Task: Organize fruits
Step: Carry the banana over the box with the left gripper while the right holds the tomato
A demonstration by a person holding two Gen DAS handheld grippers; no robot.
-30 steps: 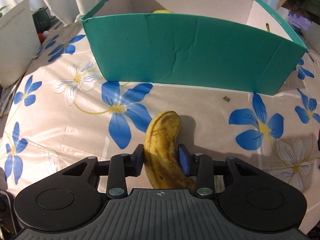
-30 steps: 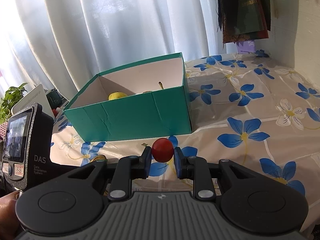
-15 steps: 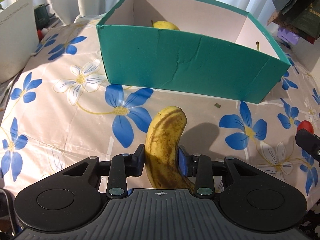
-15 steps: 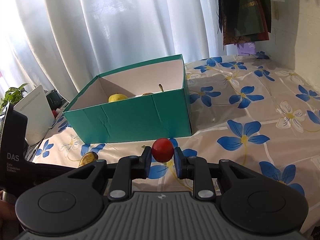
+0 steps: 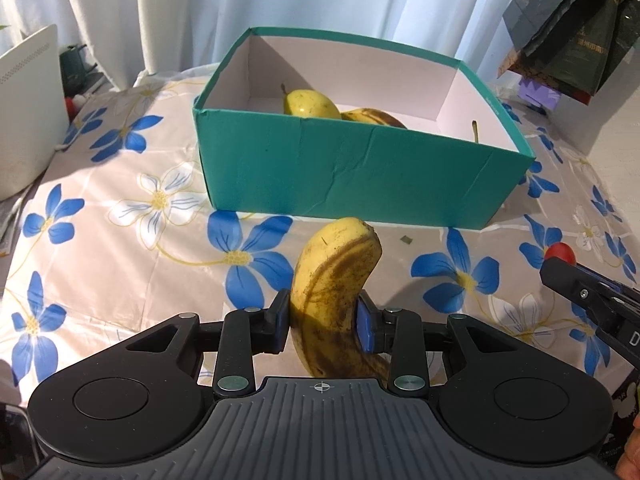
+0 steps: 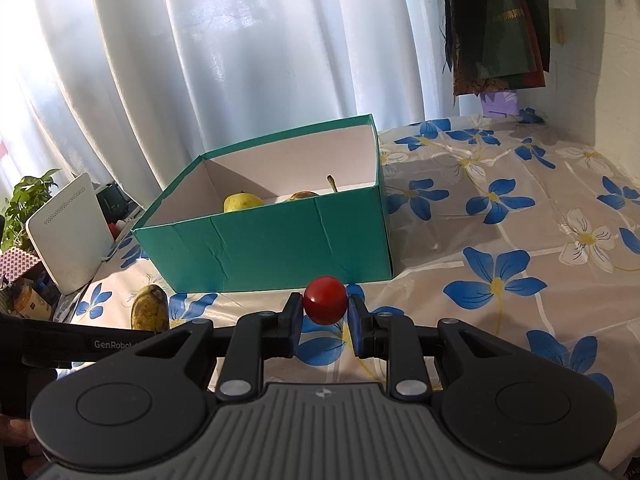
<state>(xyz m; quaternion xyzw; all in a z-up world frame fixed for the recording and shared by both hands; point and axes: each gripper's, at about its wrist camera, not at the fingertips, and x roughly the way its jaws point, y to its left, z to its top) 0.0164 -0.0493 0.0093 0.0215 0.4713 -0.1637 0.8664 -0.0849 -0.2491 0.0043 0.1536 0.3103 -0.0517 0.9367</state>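
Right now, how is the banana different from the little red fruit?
The banana is long, curved, yellow with brown spots; the red fruit is small, round and smooth. The left gripper pinches the banana, the right gripper the red fruit. Both are held outside the green box.

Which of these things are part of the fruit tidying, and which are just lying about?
Part of the job:
- banana in the left gripper
- small red fruit in the right gripper
- teal box
- pear and second banana inside it

Just there:
- white device
- potted plant
- hanging bags
- curtain
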